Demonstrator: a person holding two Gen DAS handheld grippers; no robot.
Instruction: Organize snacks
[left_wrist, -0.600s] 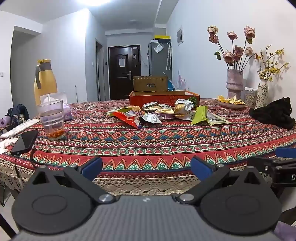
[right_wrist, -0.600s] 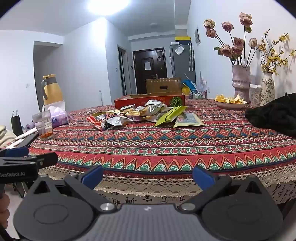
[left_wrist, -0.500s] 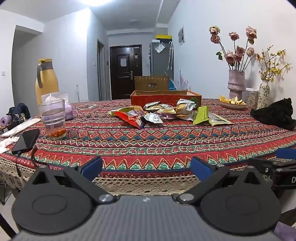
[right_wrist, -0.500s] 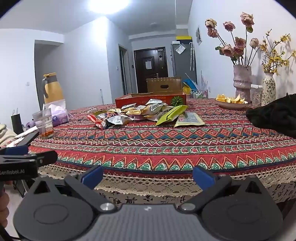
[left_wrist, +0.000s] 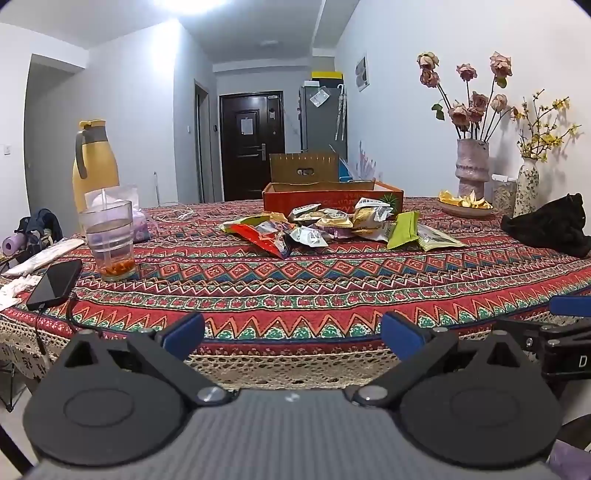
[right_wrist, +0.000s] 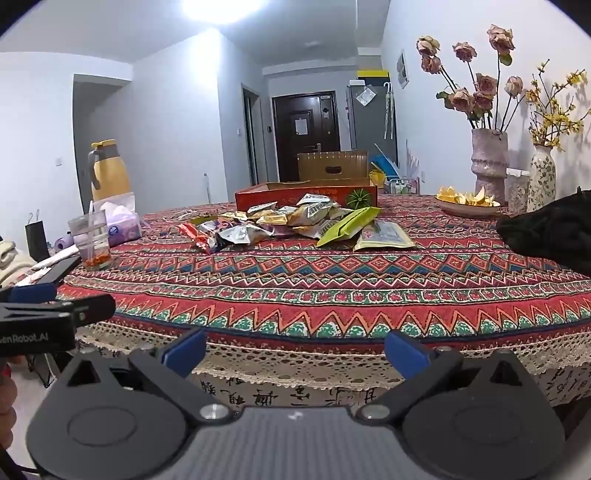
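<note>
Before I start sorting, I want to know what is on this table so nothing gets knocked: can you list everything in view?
snack packets: a pile, count unclear, mixed colours, middle of the table
box: one, red, open, just behind the pile
tablecloth: one, red patterned, lace edge
glass: one, clear, left side
phone: one, black, left edge, cable attached
jug: one, yellow, far left
tissue pack: one, purple, behind the glass
plate: one, holding yellow pieces, right
vases: two, with pink and yellow flowers, right rear
black cloth: one, right edge
left gripper: open, empty, before the table edge
right gripper: open, empty, beside it
</note>
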